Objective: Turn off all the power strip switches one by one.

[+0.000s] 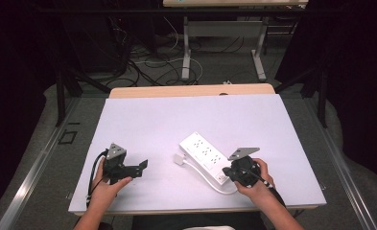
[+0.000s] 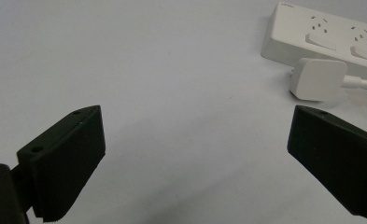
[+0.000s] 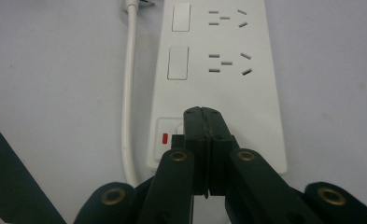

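A white power strip [image 1: 204,155] lies at a slant on the white tabletop [image 1: 147,124], right of centre, its cable [image 3: 127,93] looping from the near end along one side to a white plug [image 2: 317,78] that rests just beside the body. The right tool [image 3: 203,122] has its jaws pressed flat together with nothing between them, and their joined tip sits over the near end of the strip, at the main switch [image 3: 168,131] with its small red mark — whether the tip is actually pressing the rocker cannot be told. In the high view this tool [image 1: 231,171] is in the person's right hand [image 1: 258,179] at the strip's near end. The left tool [image 1: 139,167] is well apart from the strip, jaws wide and empty above bare tabletop.

The strip looks like a rigid plastic shell: light, smooth and likely to skid on this surface if pushed sideways. A push on the switch should therefore go straight down. To lift or steady it, the long side edges offer the best purchase — across the narrow width, away from the socket faces. The cable is springy and would drag the body if pulled.
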`<state>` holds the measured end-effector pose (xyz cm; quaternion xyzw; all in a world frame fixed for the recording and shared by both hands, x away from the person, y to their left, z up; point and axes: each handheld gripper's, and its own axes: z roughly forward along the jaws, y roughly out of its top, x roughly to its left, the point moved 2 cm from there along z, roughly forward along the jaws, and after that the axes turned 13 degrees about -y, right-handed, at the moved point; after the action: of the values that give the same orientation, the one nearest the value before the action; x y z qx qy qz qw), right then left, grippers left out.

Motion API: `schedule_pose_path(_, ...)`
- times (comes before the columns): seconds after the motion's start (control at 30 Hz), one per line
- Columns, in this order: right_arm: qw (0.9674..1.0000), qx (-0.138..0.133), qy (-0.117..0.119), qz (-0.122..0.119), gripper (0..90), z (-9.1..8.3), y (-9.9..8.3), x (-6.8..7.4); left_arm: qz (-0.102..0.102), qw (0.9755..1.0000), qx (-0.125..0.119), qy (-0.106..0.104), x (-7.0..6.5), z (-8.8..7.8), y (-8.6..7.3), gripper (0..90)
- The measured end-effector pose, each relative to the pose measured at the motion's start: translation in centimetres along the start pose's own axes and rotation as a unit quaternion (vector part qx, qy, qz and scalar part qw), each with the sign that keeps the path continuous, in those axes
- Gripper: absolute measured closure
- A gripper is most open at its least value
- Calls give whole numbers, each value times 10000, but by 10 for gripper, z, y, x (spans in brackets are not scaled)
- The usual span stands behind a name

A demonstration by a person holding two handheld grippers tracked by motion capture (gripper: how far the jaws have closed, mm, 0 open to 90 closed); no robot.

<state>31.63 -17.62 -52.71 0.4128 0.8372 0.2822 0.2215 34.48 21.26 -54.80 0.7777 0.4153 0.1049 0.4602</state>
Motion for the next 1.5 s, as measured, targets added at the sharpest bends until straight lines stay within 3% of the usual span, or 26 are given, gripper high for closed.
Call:
schedule_pose_path(0.47, 9998, 126, 99, -70, 900, 9, -1, 6, -6, 10000, 14, 9, 0, 0, 0, 43)
schedule_pose_path(0.83, 9996, 241, 171, 28, 900, 10, -2, 6, -40, 10000, -7, -22, -1, 0, 0, 43)
schedule_pose_path(1.0, 9997, 155, 202, 69, 900, 13, -4, 6, -20, 10000, 73, -36, -1, 0, 0, 43)
schedule_pose_path(1.17, 9994, 246, 211, 96, 900, 14, -4, 6, -27, 10000, 68, -18, -1, 1, -1, 43)
schedule_pose_path(1.33, 9998, 111, 134, 1, 900, 14, -5, 7, -67, 10000, 29, -22, -2, 2, -1, 43)
schedule_pose_path(1.5, 9995, 19, 229, 234, 900, 12, -5, 5, -95, 9999, 16, -33, -1, 2, -1, 43)
